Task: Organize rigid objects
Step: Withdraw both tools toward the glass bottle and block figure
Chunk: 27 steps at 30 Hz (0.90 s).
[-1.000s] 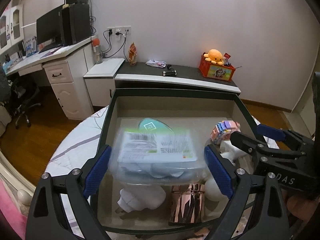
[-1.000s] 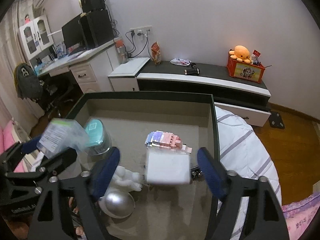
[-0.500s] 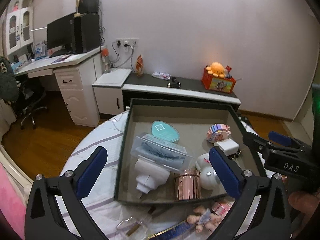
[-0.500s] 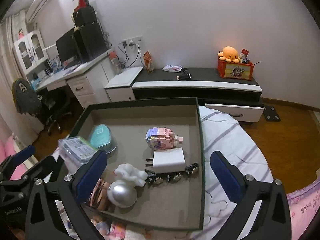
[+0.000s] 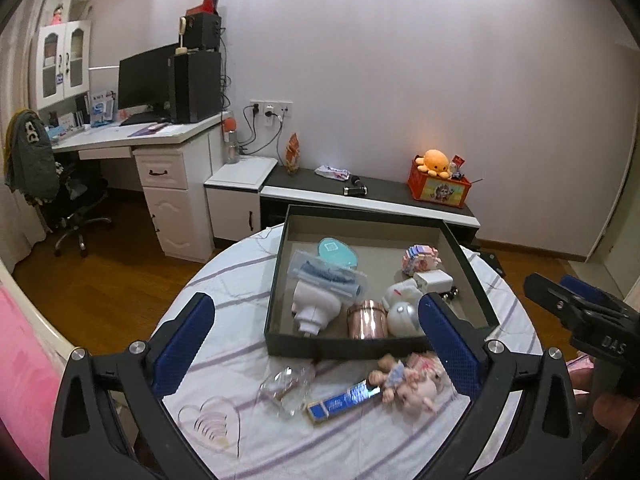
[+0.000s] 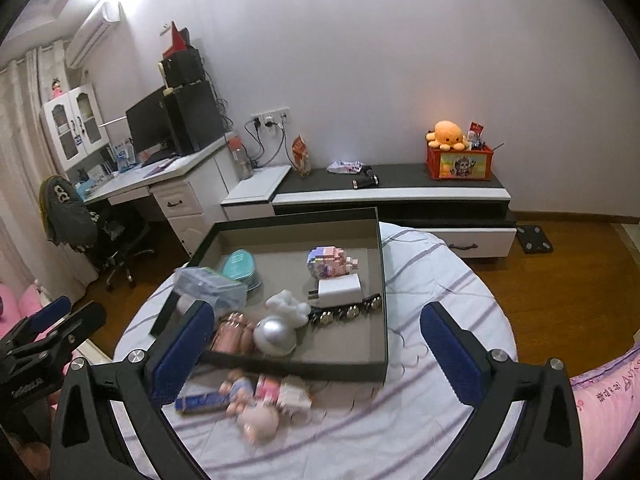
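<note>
A dark shallow box point(image 5: 376, 347) point(image 6: 382, 280) stands on the round striped table. Inside lie a clear plastic case point(image 5: 326, 276) point(image 6: 210, 284), a teal lid point(image 5: 338, 251), a white plug adapter point(image 5: 314, 306), a copper cup point(image 5: 366, 318) point(image 6: 234, 332), a silver ball point(image 5: 404, 314) point(image 6: 276, 336), a white charger point(image 5: 432, 280) point(image 6: 340, 288) and a pastel block toy point(image 5: 420, 258) point(image 6: 326, 262). In front of the box lie a doll point(image 5: 412, 378) point(image 6: 260, 404), a blue stick point(image 5: 346, 396) and a clear wrapper point(image 5: 286, 388). My left gripper point(image 5: 316, 350) and right gripper point(image 6: 316, 354) are both open and empty, raised over the table's near edge.
A clear heart-shaped piece point(image 5: 212, 422) lies near the table's front left. Behind the table runs a low black-and-white cabinet point(image 5: 372, 196) with an orange toy box point(image 5: 438, 184). A white desk point(image 5: 132, 140) and office chair point(image 5: 68, 200) stand at the left. Pink bedding point(image 6: 600, 392) borders the right.
Both grippers let go of their loads, the clear case and the white charger, which now lie in the box. Both pulled back and up, so the whole table shows.
</note>
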Motion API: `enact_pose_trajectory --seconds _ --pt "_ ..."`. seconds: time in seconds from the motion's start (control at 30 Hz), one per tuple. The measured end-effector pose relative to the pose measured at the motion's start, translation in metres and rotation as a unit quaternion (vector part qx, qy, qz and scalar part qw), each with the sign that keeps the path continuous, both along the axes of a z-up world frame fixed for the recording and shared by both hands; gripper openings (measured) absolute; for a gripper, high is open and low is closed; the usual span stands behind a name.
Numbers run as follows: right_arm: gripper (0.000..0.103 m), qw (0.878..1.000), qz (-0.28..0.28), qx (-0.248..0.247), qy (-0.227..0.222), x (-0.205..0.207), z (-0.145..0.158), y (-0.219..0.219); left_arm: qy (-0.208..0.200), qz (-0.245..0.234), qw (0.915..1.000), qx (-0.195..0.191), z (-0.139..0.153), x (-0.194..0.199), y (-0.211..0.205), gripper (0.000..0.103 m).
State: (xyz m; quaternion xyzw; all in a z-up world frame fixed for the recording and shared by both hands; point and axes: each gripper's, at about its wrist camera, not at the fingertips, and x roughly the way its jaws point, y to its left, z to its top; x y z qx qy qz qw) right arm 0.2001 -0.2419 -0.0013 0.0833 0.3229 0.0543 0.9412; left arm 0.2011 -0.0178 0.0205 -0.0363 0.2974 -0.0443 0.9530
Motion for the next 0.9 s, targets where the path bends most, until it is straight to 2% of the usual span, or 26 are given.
enact_pose_trajectory --seconds 0.43,0.9 --pt "0.103 1.0 0.005 0.008 -0.018 -0.078 0.005 0.003 0.009 0.019 0.9998 0.001 -0.001 -0.066 -0.002 0.103" --pt "0.103 0.999 0.018 0.001 -0.027 -0.11 0.009 0.014 0.01 0.019 0.9998 0.0 -0.002 -0.1 0.0 0.103"
